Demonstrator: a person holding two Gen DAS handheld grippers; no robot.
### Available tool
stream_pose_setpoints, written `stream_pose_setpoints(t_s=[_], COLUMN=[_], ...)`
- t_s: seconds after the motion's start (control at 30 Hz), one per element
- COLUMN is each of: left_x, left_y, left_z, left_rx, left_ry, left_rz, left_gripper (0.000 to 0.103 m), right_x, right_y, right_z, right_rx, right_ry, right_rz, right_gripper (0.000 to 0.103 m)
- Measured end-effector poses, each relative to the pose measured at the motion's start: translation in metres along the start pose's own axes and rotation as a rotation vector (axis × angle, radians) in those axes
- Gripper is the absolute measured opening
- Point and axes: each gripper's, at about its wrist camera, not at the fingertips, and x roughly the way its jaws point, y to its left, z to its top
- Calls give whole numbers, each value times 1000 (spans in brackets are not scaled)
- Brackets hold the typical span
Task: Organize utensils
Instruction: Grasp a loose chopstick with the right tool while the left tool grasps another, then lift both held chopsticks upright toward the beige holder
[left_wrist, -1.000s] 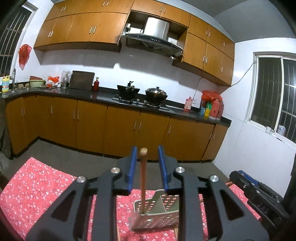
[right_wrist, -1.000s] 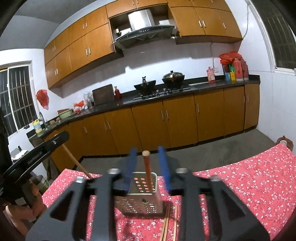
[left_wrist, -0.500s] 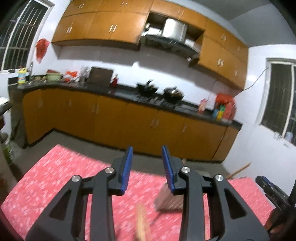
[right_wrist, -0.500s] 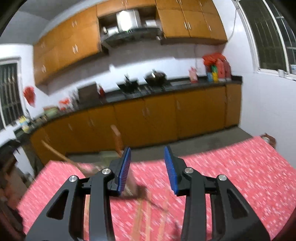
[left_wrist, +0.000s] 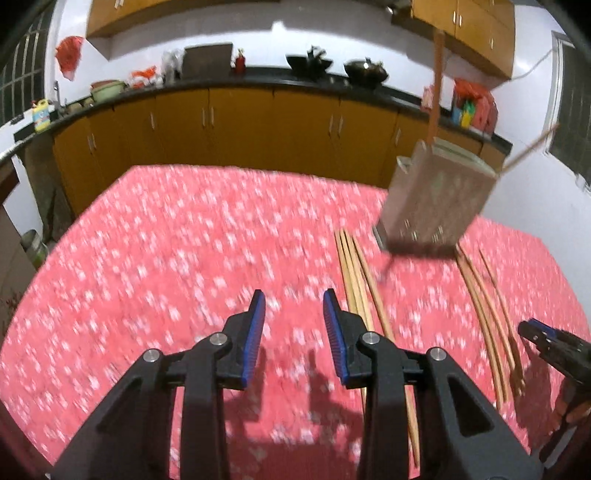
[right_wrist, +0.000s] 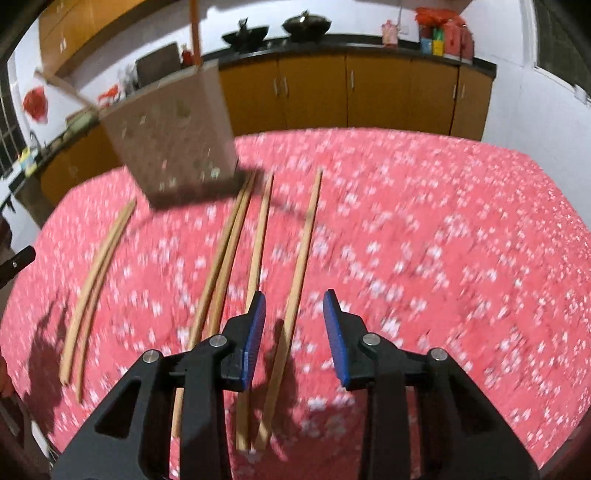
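Blurred, no writing legible; left tool (left_wrist: 293, 308) open, empty; right tool (right_wrist: 294, 309) closing, empty.

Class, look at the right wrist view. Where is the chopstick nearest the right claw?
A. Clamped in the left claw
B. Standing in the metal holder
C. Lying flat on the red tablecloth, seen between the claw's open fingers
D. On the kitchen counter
C: the chopstick lies flat on the red tablecloth, seen between the right claw and its unpressed, closing fingers.

wooden chopsticks (right_wrist: 295, 280) flat on the red cloth, two upright in the perforated metal holder (right_wrist: 173, 136)
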Motion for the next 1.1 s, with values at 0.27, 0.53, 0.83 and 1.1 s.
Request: stream_pose_setpoints(t_s=[0.27, 0.53, 0.83, 1.1], left_x=[11, 19, 28, 32], left_y=[-12, -28, -42, -40], left_z=[-27, -43, -49, -47], left_rx=[21, 54, 131, 128], left_ry=[78, 142, 166, 163], left_rz=[-59, -131, -94, -61], left_gripper=[32, 21, 14, 8], right_x=[8, 6, 6, 7], right_y=[-8, -22, -22, -18], right_z=[-13, -10, -10, -11], right_rx=[2, 50, 47, 28], right_ry=[21, 8, 8, 9], right_rz=[-66, -102, -98, -100], right_gripper=[7, 7, 7, 8])
